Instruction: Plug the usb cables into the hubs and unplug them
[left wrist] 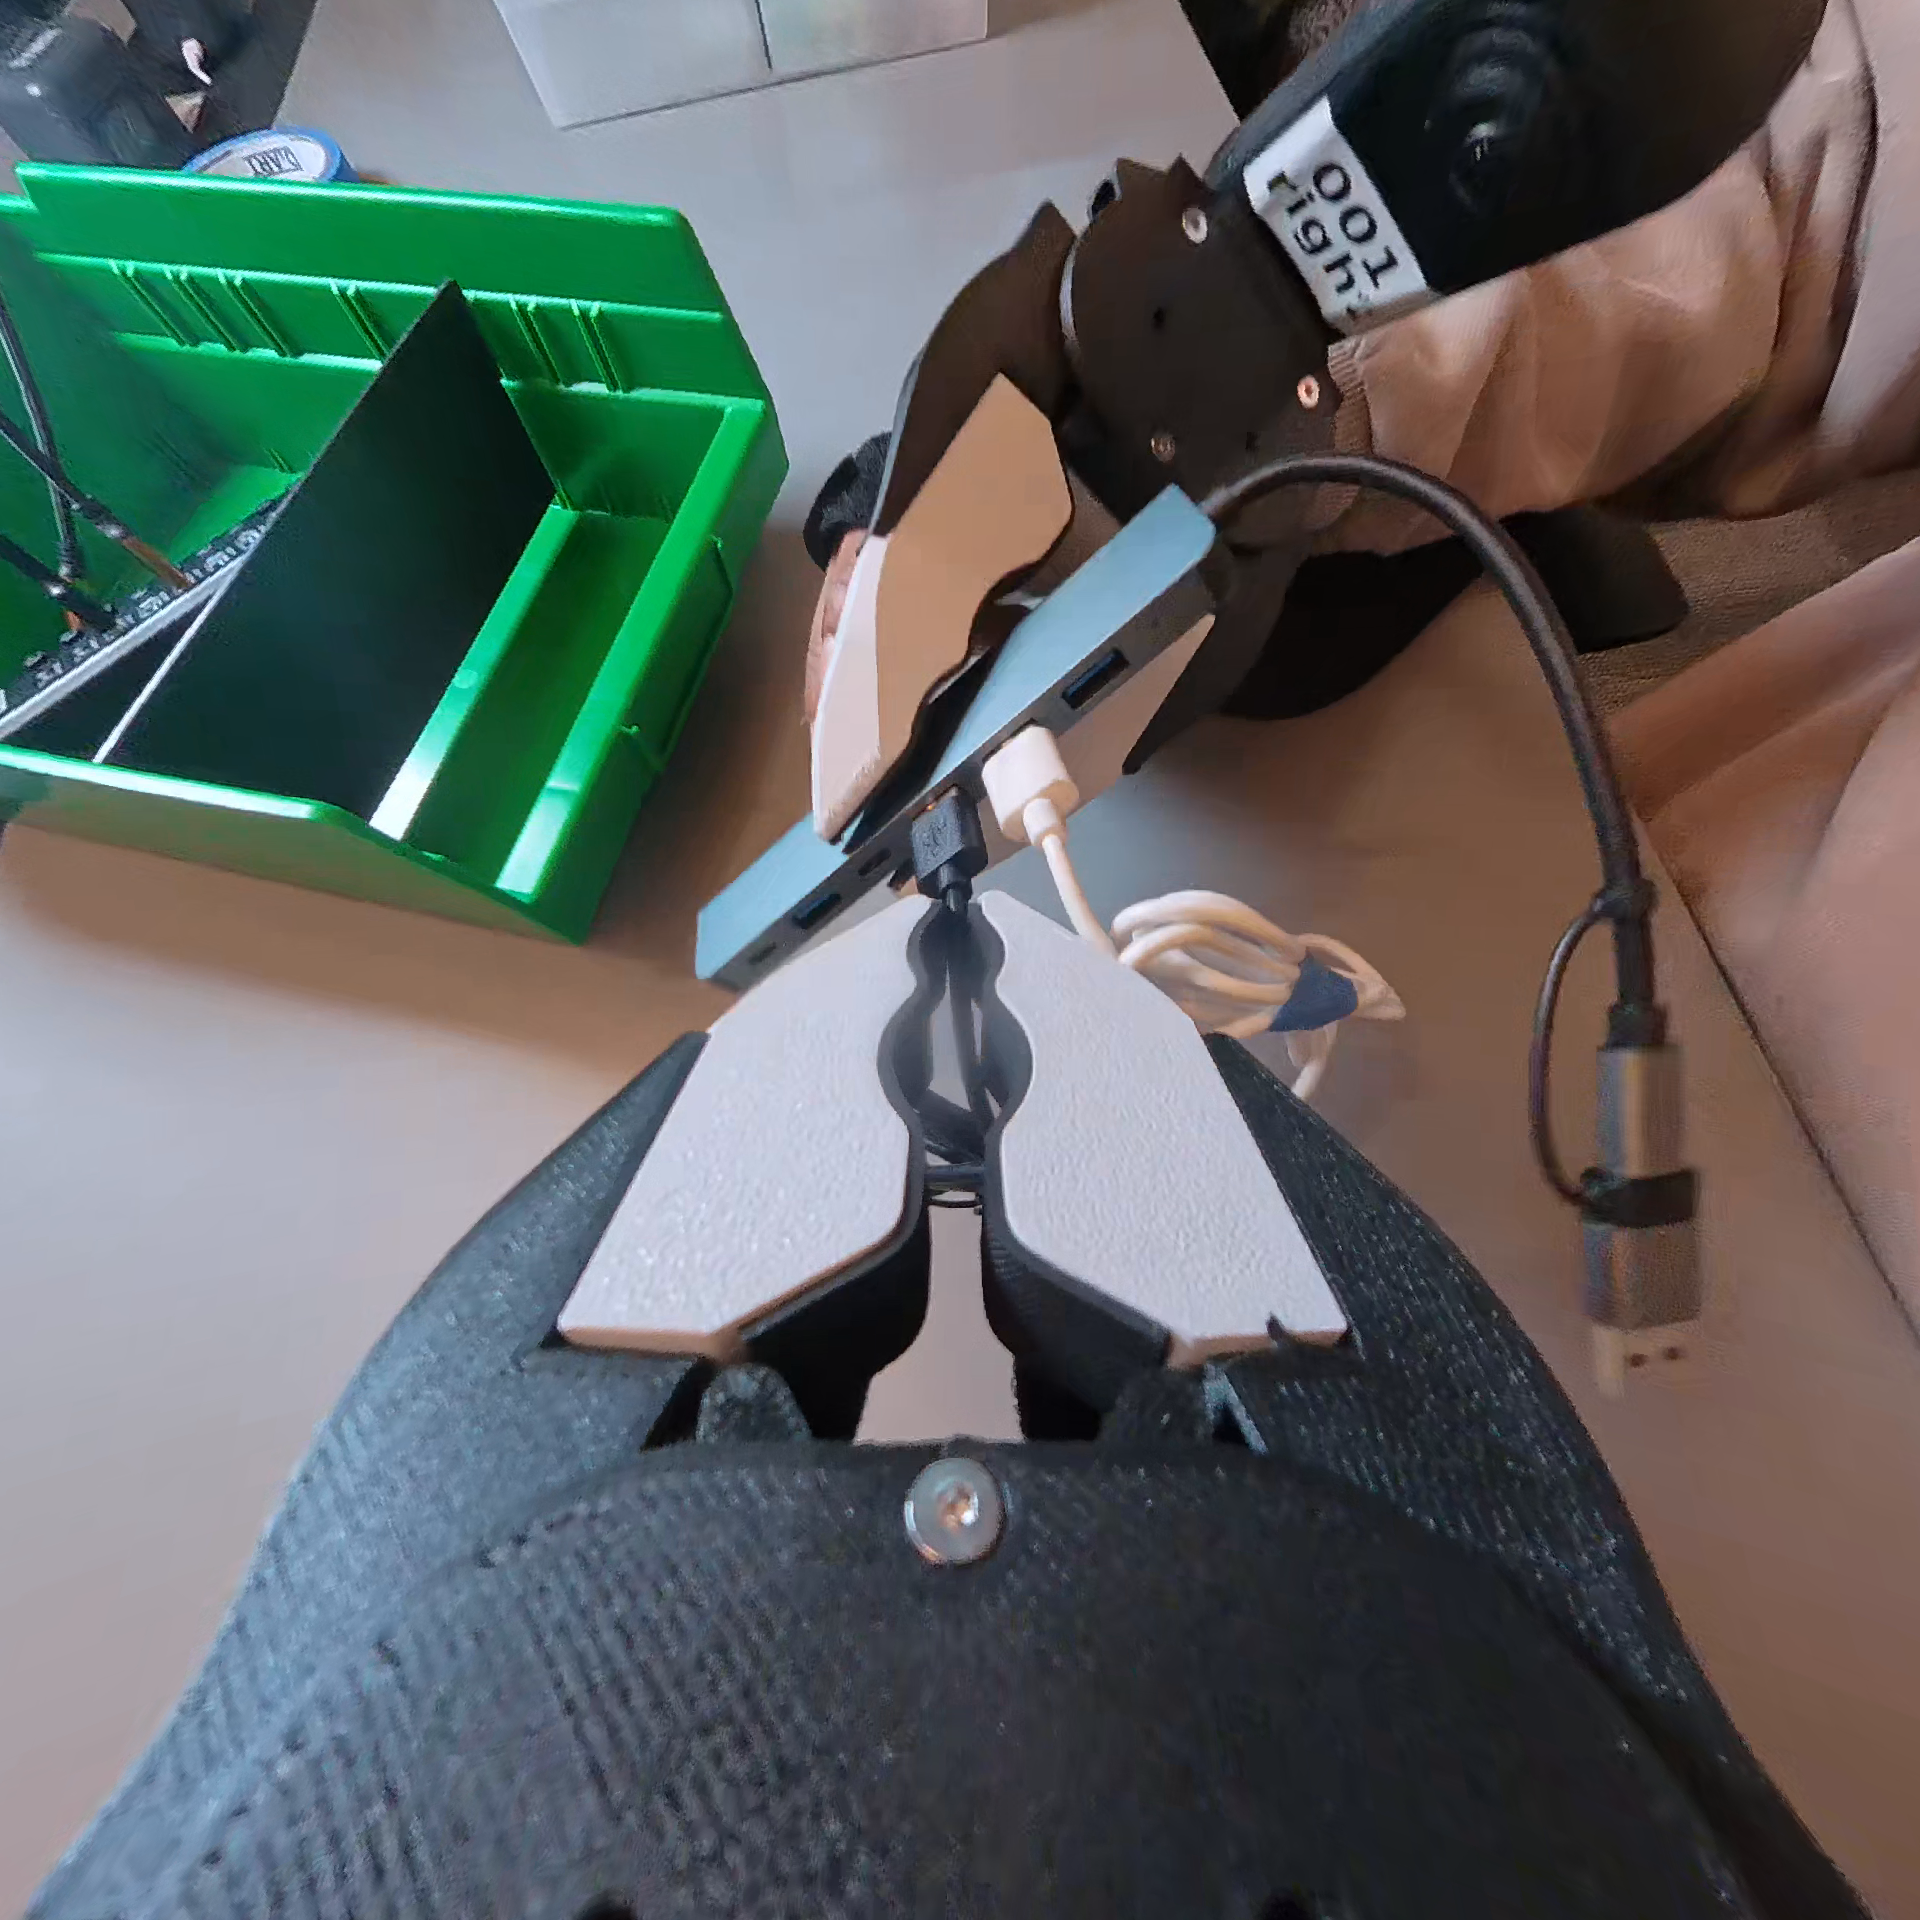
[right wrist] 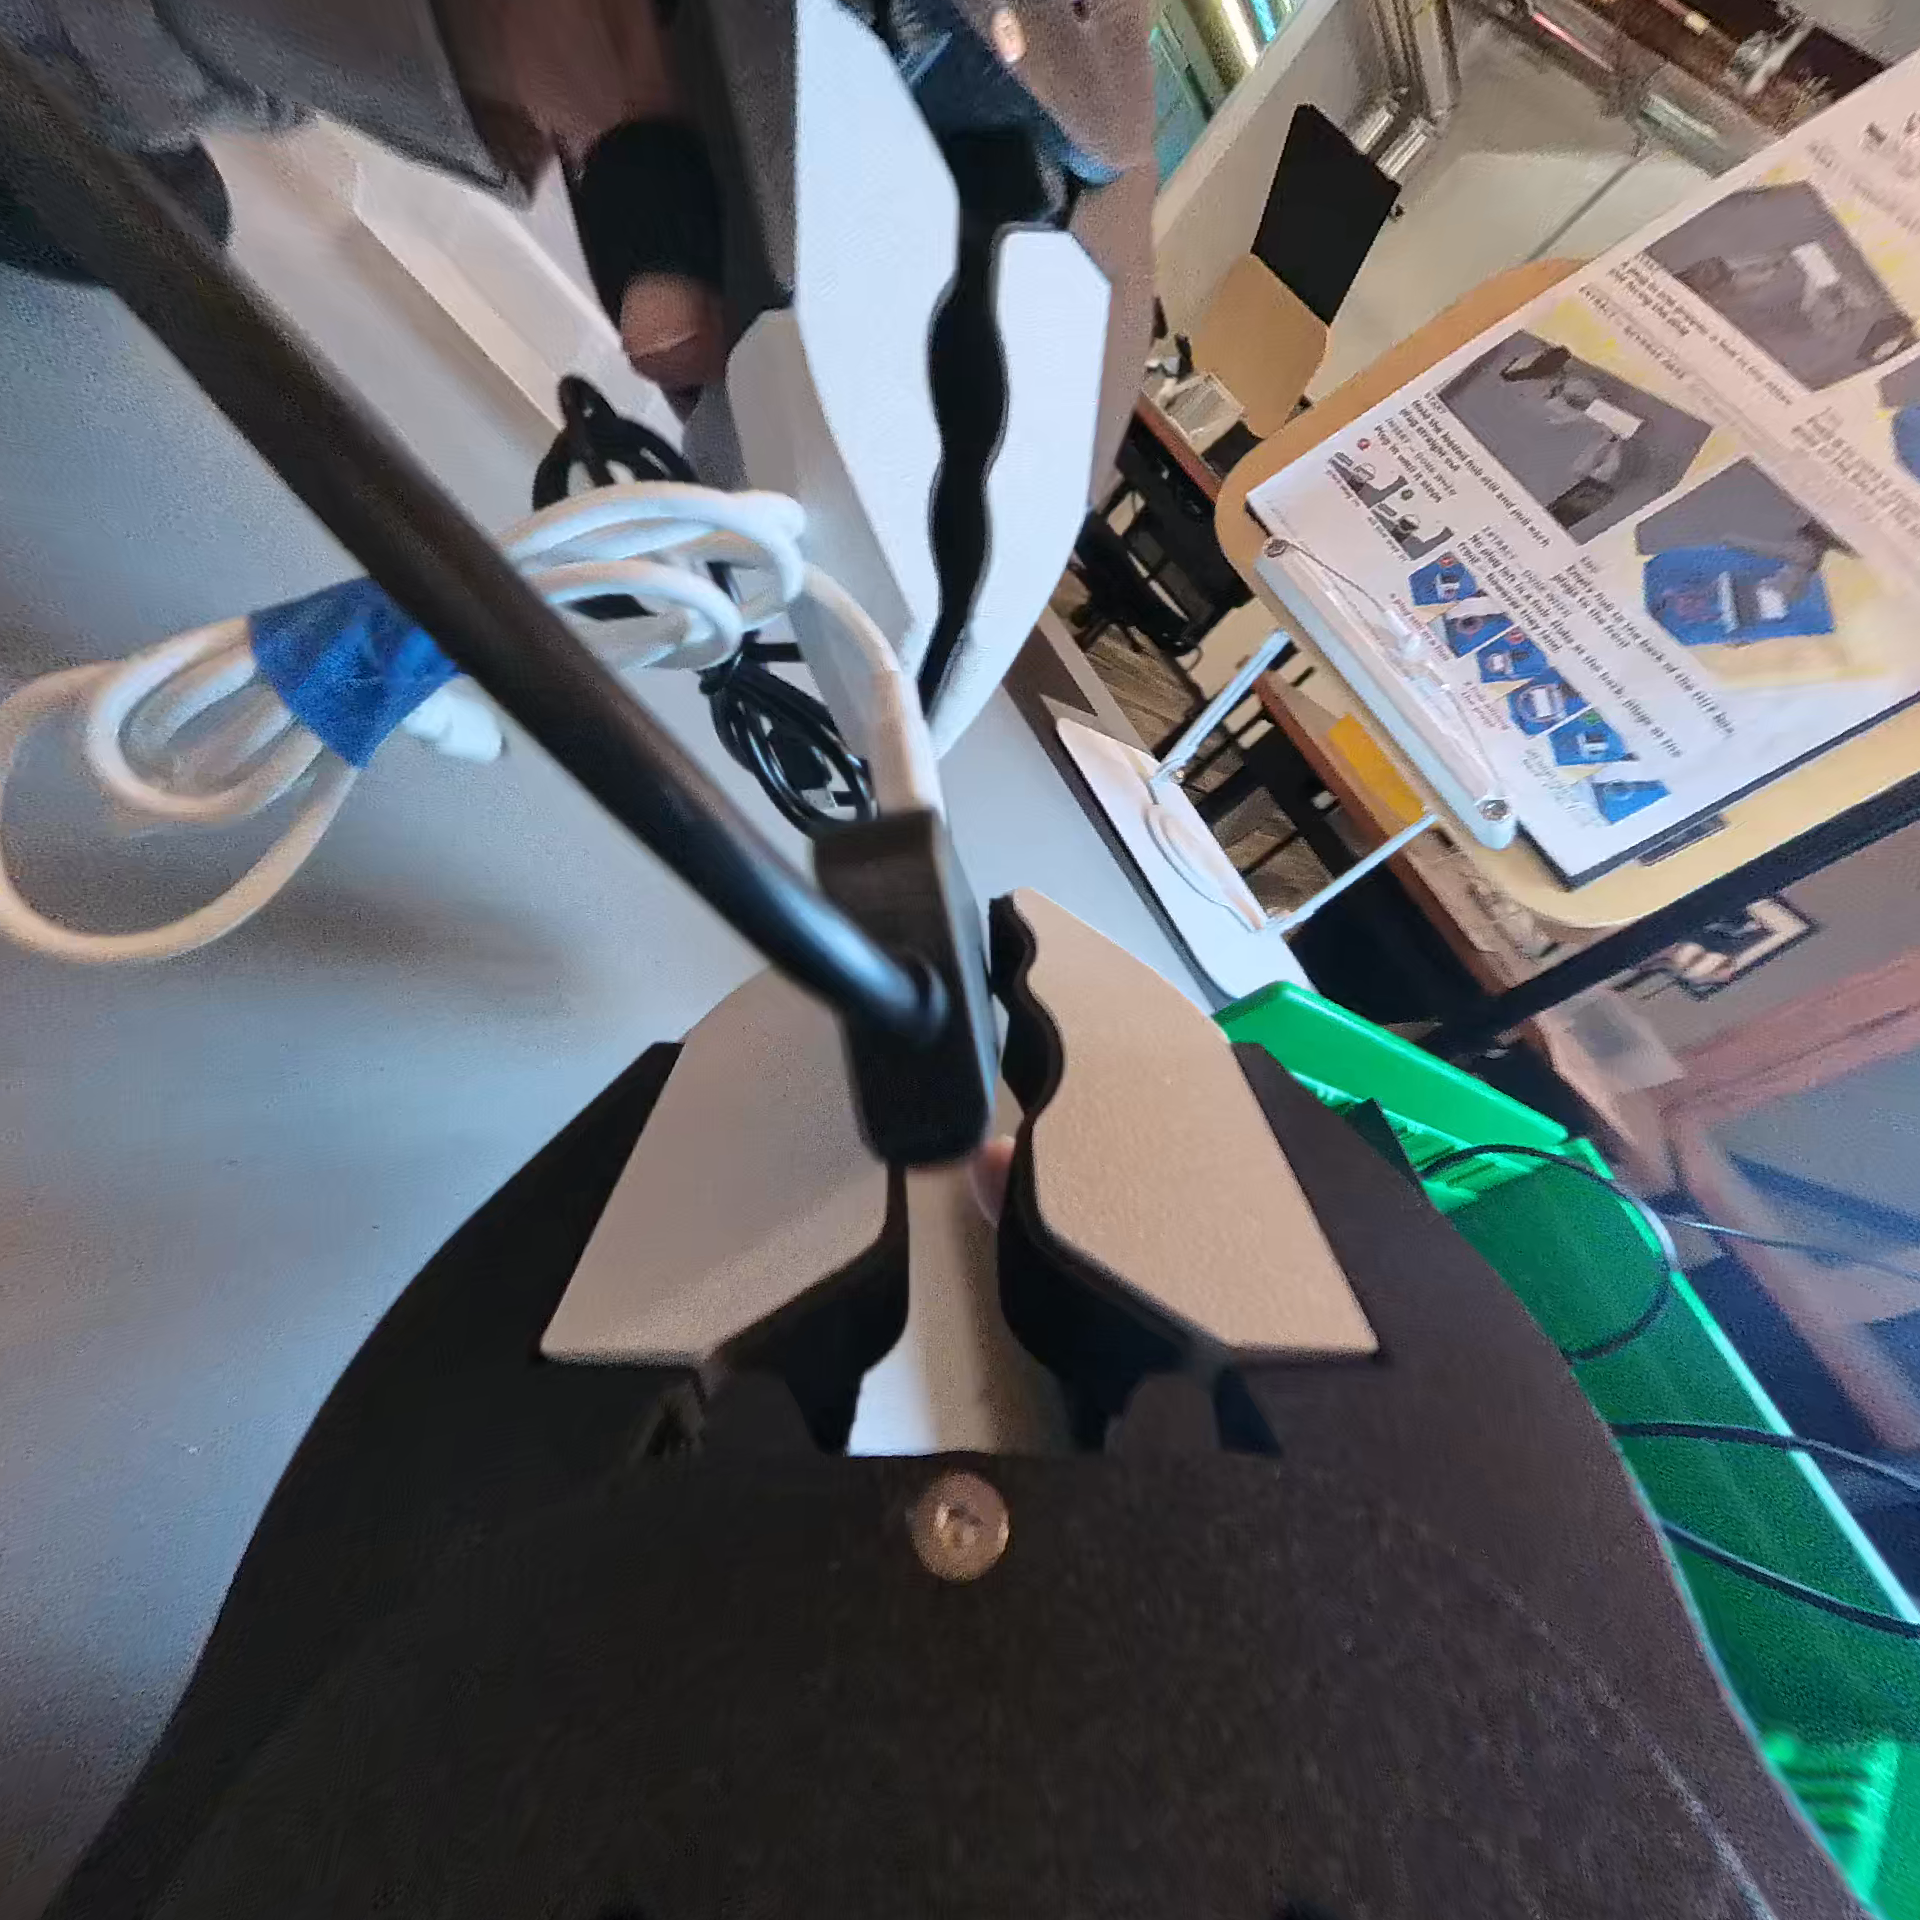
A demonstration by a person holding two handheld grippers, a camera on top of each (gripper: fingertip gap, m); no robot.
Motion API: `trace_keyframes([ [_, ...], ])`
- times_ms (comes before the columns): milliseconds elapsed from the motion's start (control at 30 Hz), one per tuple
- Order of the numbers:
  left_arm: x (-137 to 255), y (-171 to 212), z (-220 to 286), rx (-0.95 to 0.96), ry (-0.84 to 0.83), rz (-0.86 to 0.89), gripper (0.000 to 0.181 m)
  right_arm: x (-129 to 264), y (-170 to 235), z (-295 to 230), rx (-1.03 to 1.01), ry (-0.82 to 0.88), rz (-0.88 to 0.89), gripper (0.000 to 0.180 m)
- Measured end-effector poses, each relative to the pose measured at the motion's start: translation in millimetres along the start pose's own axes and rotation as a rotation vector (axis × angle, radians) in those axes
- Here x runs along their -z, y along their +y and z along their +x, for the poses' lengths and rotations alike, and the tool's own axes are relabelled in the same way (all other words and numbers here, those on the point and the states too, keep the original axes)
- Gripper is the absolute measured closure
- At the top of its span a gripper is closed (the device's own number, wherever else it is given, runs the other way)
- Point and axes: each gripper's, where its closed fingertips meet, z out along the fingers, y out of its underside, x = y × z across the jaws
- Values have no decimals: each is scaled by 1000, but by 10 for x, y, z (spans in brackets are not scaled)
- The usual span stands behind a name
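A grey-blue USB hub (left wrist: 1039, 665) is held in the air, clamped edge-on in my right gripper (left wrist: 883, 800). In the right wrist view the hub (right wrist: 925, 997) sits between that gripper's fingers (right wrist: 977, 935). A white USB cable (left wrist: 1029, 779) is plugged into the hub, its coil (left wrist: 1247, 966) bound with blue tape (right wrist: 343, 665). A black USB plug (left wrist: 940, 842) sits at a hub port. My left gripper (left wrist: 951, 914) is shut on the black cable just behind this plug. The hub's own black lead (left wrist: 1558, 665) hangs to the right with a metal plug (left wrist: 1642, 1247).
A green plastic bin (left wrist: 582, 582) with a black divider (left wrist: 343, 582) stands on the table at the left, cables inside. A person's beige sleeve (left wrist: 1610, 364) is at the right. A stand with an instruction sheet (right wrist: 1610, 540) is behind. A coiled black cable (right wrist: 790, 738) lies on the table.
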Motion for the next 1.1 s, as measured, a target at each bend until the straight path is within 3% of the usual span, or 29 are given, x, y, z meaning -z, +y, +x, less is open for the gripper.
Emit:
trace_keyframes([
  [267,70,44,-8,49,49,62,177,136,-47,-38,-56,-102,21,168],
  [367,137,64,13,36,65,85,162,193,-213,7,-153,-117,99,168],
  [500,286,-22,-48,59,38,156,181,285,-277,140,-176,-72,142,168],
  [900,74,410,-357,55,-121,-28,177,383,-197,335,-179,-18,144,168],
  [1100,13,934,-838,320,-317,-187,166,433,-123,312,-194,-92,133,167],
])
